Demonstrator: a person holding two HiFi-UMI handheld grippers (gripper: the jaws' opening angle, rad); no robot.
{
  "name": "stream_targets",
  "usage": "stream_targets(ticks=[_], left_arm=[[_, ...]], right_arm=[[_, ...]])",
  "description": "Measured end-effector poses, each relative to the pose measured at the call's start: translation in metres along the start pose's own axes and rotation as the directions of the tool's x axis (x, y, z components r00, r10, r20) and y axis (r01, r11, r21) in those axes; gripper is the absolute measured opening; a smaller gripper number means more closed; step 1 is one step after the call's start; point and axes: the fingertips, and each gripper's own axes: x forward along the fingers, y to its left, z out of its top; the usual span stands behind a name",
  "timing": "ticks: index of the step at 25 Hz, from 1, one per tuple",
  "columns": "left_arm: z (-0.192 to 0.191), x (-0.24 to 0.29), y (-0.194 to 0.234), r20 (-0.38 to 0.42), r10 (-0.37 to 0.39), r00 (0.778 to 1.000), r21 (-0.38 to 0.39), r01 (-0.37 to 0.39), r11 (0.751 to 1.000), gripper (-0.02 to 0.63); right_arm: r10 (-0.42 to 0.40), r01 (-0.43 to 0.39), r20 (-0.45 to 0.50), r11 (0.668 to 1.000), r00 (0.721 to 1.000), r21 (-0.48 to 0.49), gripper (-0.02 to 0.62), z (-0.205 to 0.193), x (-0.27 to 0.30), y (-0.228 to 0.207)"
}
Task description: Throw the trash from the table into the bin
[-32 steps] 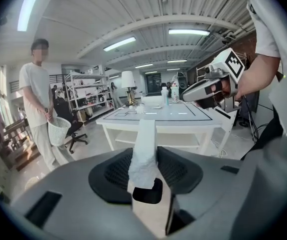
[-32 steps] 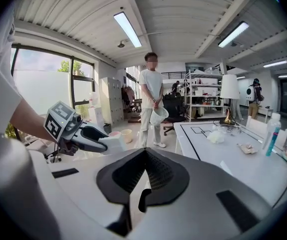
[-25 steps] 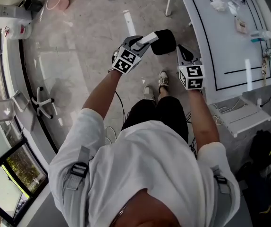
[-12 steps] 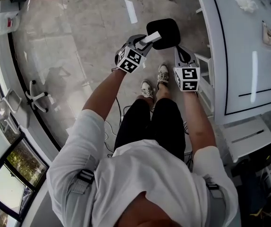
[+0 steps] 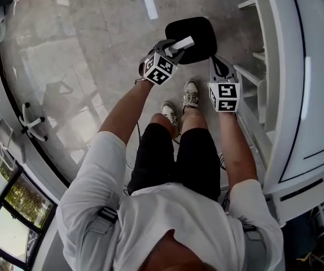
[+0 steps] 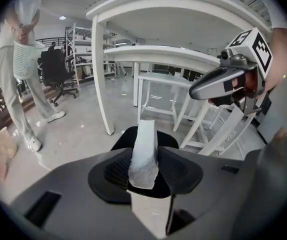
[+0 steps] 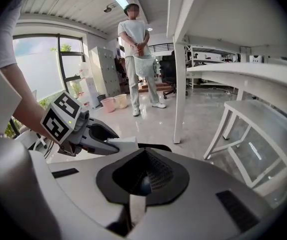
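Head view: the person stood on a grey floor with a white table at the right. The left gripper held a white strip of trash over a black bin on the floor just past their shoes. The right gripper hung just right of the bin.

Left gripper view: the left gripper had its jaws pinched on the strip of trash, which stood upright. The bin lay right behind it, with the right gripper at upper right.

Right gripper view: the right gripper had its jaws pressed together with nothing between them. To its left were the left gripper and the strip of trash. A bystander stood far off.
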Motion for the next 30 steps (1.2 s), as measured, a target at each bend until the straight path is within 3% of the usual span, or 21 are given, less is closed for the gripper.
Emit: stream_targets(ticks=[8,13,22,27,30], left_arm=[[-0.052,0.064,-0.009,-0.053,-0.049,0.997,0.005,0.049,0.999,0.171],[-0.033,0.047,-0.005,0.002,-0.034,0.999,-0.011,0.034,0.999,0.179],[0.076,-0.074,0.018,0.141,0.052,0.989,-0.045,-0.046,0.998,0.178],[0.152,-0.159,0.021,0.248,0.091,0.965,-0.046,-0.082,0.996,0.174],[0.209,-0.247,0.015,0.303,0.113,0.946,-0.035,-0.108,0.994,0.152]], right_arm=[[-0.014,0.014,-0.011,1.000,1.000,0.008,-0.012,-0.046,0.037,-0.020],[-0.020,0.020,-0.012,1.000,1.000,0.018,-0.012,-0.035,0.028,-0.019],[0.010,-0.010,0.060,1.000,0.998,-0.001,-0.012,0.074,-0.039,0.020],[0.021,-0.016,0.148,0.999,0.989,-0.035,-0.012,0.156,-0.095,0.043],[0.008,0.004,0.188,0.998,0.982,-0.060,-0.012,0.221,-0.155,0.070]])
